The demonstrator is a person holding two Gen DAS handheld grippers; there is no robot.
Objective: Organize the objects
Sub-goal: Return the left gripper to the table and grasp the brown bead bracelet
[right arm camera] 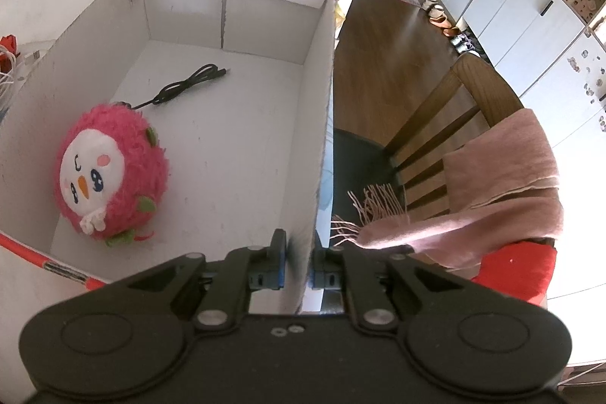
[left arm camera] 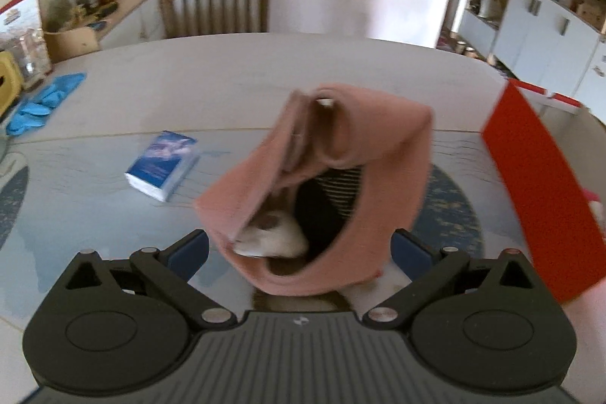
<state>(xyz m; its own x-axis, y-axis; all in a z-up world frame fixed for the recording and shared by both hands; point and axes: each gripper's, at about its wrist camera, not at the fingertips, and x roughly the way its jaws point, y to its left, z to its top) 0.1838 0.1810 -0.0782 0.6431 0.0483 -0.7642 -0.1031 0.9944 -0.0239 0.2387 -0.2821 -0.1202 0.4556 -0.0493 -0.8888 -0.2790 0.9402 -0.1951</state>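
Pink cloth (left arm camera: 318, 184), blurred and bunched into an open loop, hangs in front of the left gripper (left arm camera: 299, 248) and fills the gap between its two blue-padded fingers, which stand wide apart. Whether either finger touches the cloth cannot be told from the left wrist view; nothing looks pinched. Through the loop show dark and striped fabric and something white and fuzzy, too blurred to name. Beyond the cloth on the table (left arm camera: 265, 70) lies a blue tissue pack (left arm camera: 161, 165), toward the left side, and blue gloves (left arm camera: 43, 103) lie near the left edge. A wooden chair (left arm camera: 216, 6) stands at the far edge. The red outer wall of a box (left arm camera: 538, 184) rises at the right side.

The right gripper (right arm camera: 297, 265) is closed to a narrow gap on the right wall of the white box (right arm camera: 322, 108), one finger inside and one outside. On the box floor a pink plush toy (right arm camera: 110, 173) sits near the left wall, with a black cable (right arm camera: 189, 86) coiled just behind it toward the far wall. Outside the box, a pink fringed scarf (right arm camera: 503, 184) drapes over a second chair back (right arm camera: 469, 101) to the right of the gripper.
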